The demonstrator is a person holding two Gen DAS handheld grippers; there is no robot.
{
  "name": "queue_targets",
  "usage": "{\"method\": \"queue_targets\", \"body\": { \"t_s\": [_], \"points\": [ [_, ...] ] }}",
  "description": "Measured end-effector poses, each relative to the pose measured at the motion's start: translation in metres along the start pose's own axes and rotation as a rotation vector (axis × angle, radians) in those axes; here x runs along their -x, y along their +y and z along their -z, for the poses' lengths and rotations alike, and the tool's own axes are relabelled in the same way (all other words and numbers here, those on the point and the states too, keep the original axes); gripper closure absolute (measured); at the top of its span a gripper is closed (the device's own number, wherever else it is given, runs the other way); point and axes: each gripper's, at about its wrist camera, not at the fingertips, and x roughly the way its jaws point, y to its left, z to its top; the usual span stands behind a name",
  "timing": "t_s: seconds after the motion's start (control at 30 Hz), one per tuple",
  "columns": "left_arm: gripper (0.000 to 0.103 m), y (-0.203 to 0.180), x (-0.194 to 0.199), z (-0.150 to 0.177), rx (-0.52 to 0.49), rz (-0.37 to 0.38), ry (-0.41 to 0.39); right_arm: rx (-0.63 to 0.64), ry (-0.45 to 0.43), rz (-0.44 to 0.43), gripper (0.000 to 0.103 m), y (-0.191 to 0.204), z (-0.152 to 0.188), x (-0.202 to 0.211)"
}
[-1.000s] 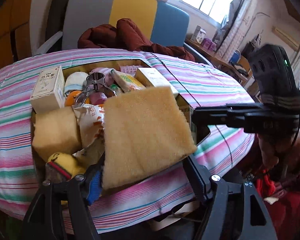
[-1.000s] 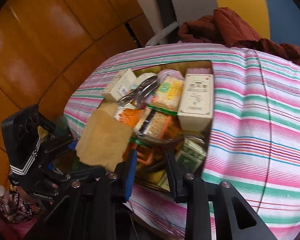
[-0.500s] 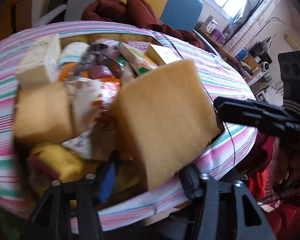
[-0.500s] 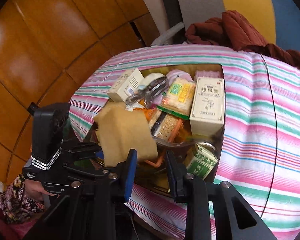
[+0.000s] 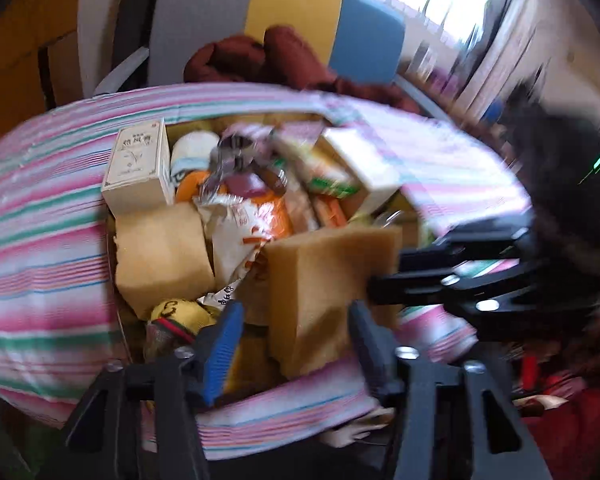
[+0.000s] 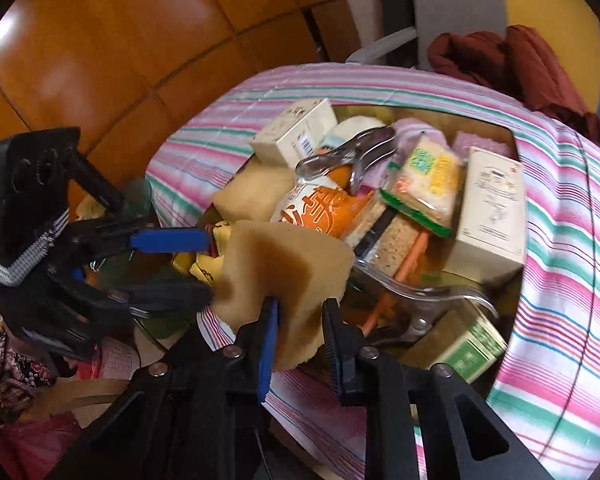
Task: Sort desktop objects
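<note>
Checked against the views from a second before. Found the sponge (image 6: 284,260) no longer lying flat over the near edge of the box (image 6: 420,110); found it tipped up on edge above the near rim. Noted the right gripper (image 6: 299,304) narrow and clamped on the sponge's near lower edge, with a pad pressing each face. Noted the left gripper (image 5: 296,312) just closing from wide to about half, with the sponge standing between its jaws and a gap at the blue pad (image 5: 224,344); judged no firm hold there. Saw, in the right view, its lower finger touching the sponge's left edge. Judged a handover from left to right under way, or a two-handed lift; could not tell which. Judged the sponge to be the item being sorted out of the box, not yet set down on the striped cloth (image 6: 560,220). Found the other sponge (image 5: 160,252) unmoved inside the box.
</note>
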Motion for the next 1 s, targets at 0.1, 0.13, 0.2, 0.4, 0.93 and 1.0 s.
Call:
{"method": "queue_targets", "body": {
  "t_s": [0.1, 0.13, 0.2, 0.4, 0.93, 1.0],
  "points": [
    [0.051, 0.009, -0.014, -0.005, 0.078, 0.009, -0.021, 0.021, 0.002, 0.071, 0.081, 0.003, -0.006, -0.012],
    [0.050, 0.011, -0.018, -0.006, 0.098, 0.009, -0.021, 0.035, -0.013, 0.098, 0.081, 0.003, -0.007, -0.015],
    [0.041, 0.013, -0.026, -0.001, 0.118, -0.013, 0.002, 0.001, -0.021, 0.113, 0.080, -0.002, -0.008, -0.020],
    [0.042, 0.012, -0.002, 0.018, 0.131, -0.013, -0.042, -0.027, -0.039, 0.060, 0.061, -0.008, 0.009, -0.001],
    [0.042, 0.016, 0.066, -0.027, 0.194, -0.364, -0.239, -0.104, -0.248, 0.311, 0.013, 0.001, -0.027, 0.055],
    [0.042, 0.014, 0.067, -0.035, 0.191, -0.383, -0.255, -0.120, -0.262, 0.343, 0.010, 0.004, -0.035, 0.056]
  ]
}}
